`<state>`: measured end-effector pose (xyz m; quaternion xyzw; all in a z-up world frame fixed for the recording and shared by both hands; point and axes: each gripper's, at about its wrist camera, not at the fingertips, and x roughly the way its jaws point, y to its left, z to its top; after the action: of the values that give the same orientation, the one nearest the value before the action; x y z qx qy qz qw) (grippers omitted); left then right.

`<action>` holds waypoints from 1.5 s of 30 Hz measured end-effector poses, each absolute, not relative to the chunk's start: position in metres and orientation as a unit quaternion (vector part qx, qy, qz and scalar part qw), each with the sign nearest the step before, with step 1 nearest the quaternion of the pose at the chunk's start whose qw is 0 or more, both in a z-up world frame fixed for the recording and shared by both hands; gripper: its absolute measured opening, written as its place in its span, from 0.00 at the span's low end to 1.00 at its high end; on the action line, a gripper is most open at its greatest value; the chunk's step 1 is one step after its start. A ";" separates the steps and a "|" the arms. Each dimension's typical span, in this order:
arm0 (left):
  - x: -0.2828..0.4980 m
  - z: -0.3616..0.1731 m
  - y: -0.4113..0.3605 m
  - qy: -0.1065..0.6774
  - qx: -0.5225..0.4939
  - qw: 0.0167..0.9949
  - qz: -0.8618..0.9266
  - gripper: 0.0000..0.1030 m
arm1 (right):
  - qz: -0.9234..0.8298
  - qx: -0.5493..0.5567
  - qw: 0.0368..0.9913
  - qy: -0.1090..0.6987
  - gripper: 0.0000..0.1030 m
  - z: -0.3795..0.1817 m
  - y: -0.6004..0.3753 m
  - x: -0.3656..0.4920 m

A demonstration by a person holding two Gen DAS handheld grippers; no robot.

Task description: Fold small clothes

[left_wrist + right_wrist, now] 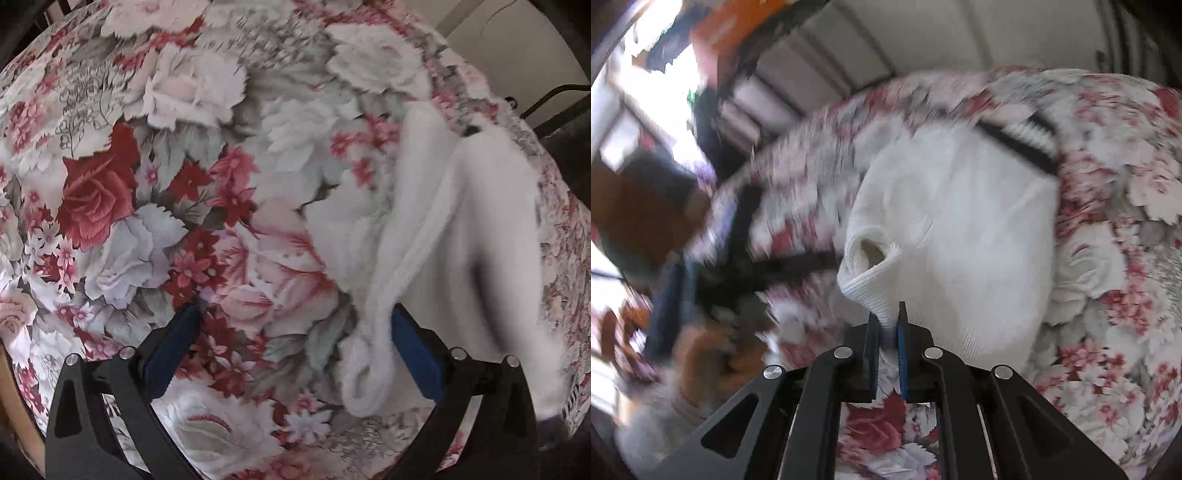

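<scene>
white sock [960, 236] pinched in right gripper [887, 325]; left gripper [295, 317] wide.

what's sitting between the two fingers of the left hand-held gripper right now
Mostly bare floral tablecloth, seen in the left wrist view. The left hand-held gripper is open, and the white garment only drapes across its right finger.

White garment [960, 236]: knitted cloth, matt, fine ribbing at the cuff, soft fuzzy nap; black trim at far edge. Floral cover [155, 177]: smooth printed woven cloth, matt, slight sheen on pale roses. Left gripper [295, 332] and right gripper [888, 321]: matt black plastic arms, blue pads with a dull rubbery look, bright polished metal pins. Wood, near left edge [14, 413]: smooth, light-toned.
</scene>
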<state>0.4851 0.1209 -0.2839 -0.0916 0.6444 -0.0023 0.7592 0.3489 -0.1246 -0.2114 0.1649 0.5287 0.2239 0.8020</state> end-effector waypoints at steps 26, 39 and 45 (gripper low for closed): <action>0.473 -0.283 0.082 0.659 -0.106 0.741 -0.071 0.96 | 0.279 0.162 0.735 0.597 0.22 -0.251 -0.103 0.363; 0.452 -0.212 0.058 0.587 -0.055 0.801 -0.102 0.95 | 0.166 0.268 0.820 0.478 0.01 -0.222 -0.179 0.423; 0.452 -0.265 0.036 0.641 0.044 0.761 -0.087 0.96 | 0.203 0.283 0.768 0.537 0.00 -0.269 -0.152 0.436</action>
<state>0.4517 0.0361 -0.2654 0.0440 0.6410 -0.0870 0.7614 0.4364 -0.1521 -0.2692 0.2829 0.5370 0.2031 0.7683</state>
